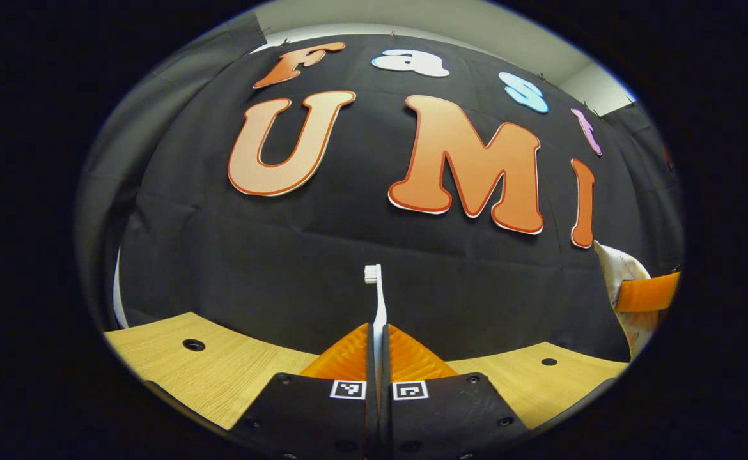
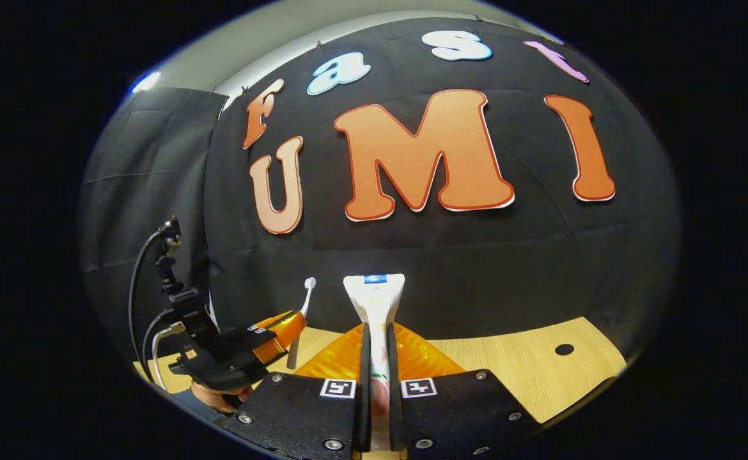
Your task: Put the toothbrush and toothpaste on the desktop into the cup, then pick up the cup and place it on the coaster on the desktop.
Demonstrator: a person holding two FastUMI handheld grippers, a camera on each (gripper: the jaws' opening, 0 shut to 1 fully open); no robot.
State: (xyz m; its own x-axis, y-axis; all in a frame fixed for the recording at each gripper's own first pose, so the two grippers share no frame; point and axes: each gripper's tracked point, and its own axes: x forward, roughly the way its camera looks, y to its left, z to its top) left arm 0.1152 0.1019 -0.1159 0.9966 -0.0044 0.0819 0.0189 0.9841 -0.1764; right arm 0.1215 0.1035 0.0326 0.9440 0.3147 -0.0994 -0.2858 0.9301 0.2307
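Two claws are loaded. I hold the left claw (image 1: 378, 345) clenched on the toothbrush (image 1: 377, 300), whose long axis runs forward along the fingers, bristle head at the far end, raised above the bench (image 1: 176, 370). I hold the right claw (image 2: 377, 358) clenched on the toothpaste (image 2: 374, 303), tube likewise in line with the fingers, its flat crimped end farthest out.

The cup and coaster cannot be located from either view, so I cannot tell which claw is nearer to the cup. I judge that both items are lifted clear of the bench and that insertion has not yet been done. The next move calls for tipping each long axis downward over the cup mouth.

The right gripper view adds the left claw seen from outside, well off to its left, with the toothbrush pointing up. The left gripper view instead shows a patterned sleeve (image 1: 623, 281) at its right edge.
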